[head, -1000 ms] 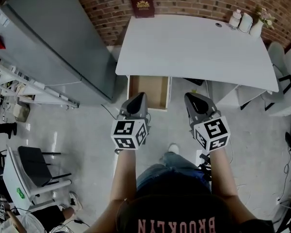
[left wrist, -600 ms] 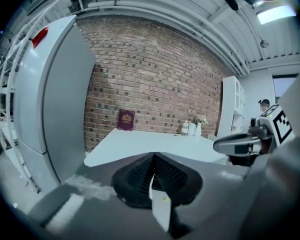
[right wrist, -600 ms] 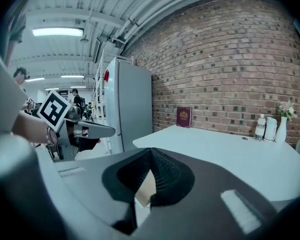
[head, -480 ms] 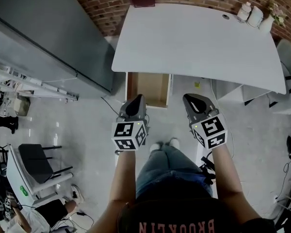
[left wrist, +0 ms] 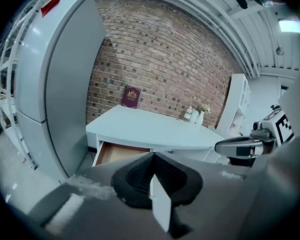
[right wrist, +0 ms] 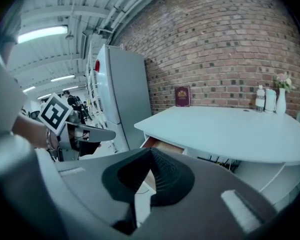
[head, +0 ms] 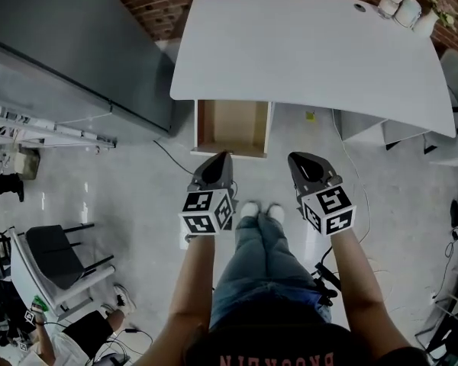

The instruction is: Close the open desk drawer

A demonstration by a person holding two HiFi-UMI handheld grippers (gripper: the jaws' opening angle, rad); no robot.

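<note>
Found drawer (head: 233, 126) open, bare inside, projecting from under desk (head: 305, 44) front edge at 12 o'clock of left gripper (head: 221, 157). Noted both grippers lowered since a second earlier, jaws together, nothing held; right gripper (head: 298, 158) at 3 o'clock of left. Recorded no contact with drawer front; judged approach only, push outstanding. Observed white desktop, brick wall (head: 149, 2) at 12, grey cabinet (head: 61, 44) at 10, pale floor (head: 137, 197) underfoot.

A row of pale red capitals runs upside down on the person's dark shirt (head: 278, 354), cut by the lower edge and not readable in full. The dark red book (left wrist: 131, 97) bears a gold emblem too small to read. The cubes on the left gripper (head: 221, 158) and right gripper (head: 296, 161) carry black-and-white square code markers, no words.
</note>
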